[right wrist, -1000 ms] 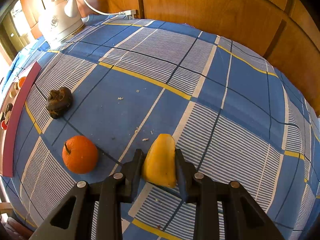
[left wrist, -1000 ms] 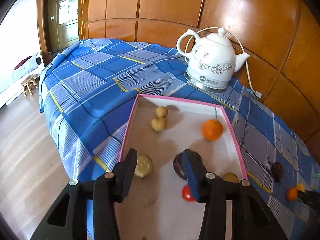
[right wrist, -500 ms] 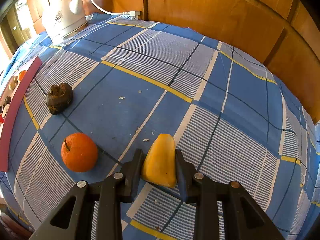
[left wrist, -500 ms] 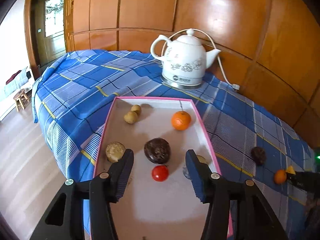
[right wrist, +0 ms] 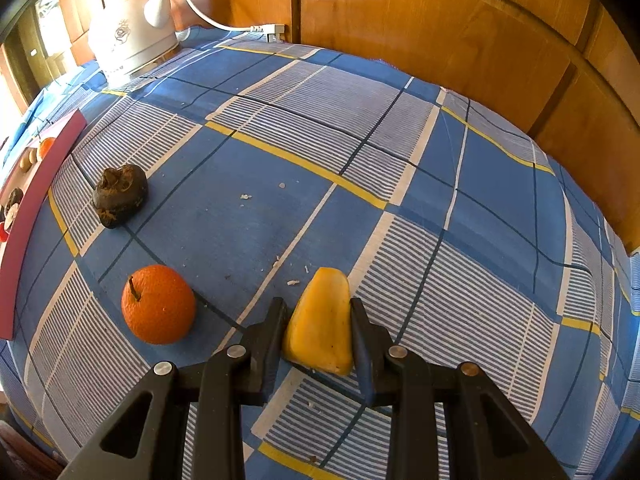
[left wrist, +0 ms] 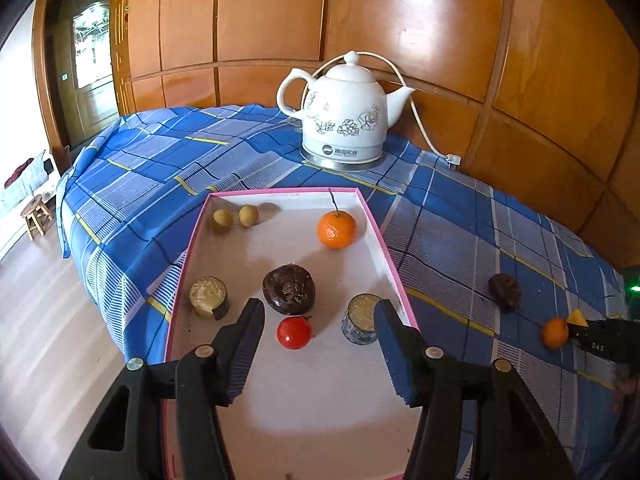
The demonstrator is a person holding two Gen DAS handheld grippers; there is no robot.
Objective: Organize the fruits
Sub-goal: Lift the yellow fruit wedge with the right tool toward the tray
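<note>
A pink-rimmed white tray [left wrist: 384,240] lies on the blue plaid cloth. It holds an orange [left wrist: 336,229], a dark wrinkled fruit [left wrist: 289,289], a small red fruit [left wrist: 294,333], two small tan fruits [left wrist: 235,217] and two cut cylinders [left wrist: 208,297]. My left gripper [left wrist: 320,328] is open and empty above the tray's near half. My right gripper [right wrist: 319,314] is shut on a yellow fruit wedge [right wrist: 320,320] just above the cloth. An orange [right wrist: 158,304] and a dark fruit [right wrist: 119,194] lie on the cloth to its left.
A white floral kettle [left wrist: 344,120] with a cord stands behind the tray against the wood-panelled wall. The tray's pink side [right wrist: 36,196] shows at the right wrist view's left edge. The table edge drops to the wooden floor [left wrist: 48,320] on the left.
My left gripper has drawn back and swung right, so more of the tray and the kettle show. My right gripper still holds the yellow wedge and has shifted slightly.
</note>
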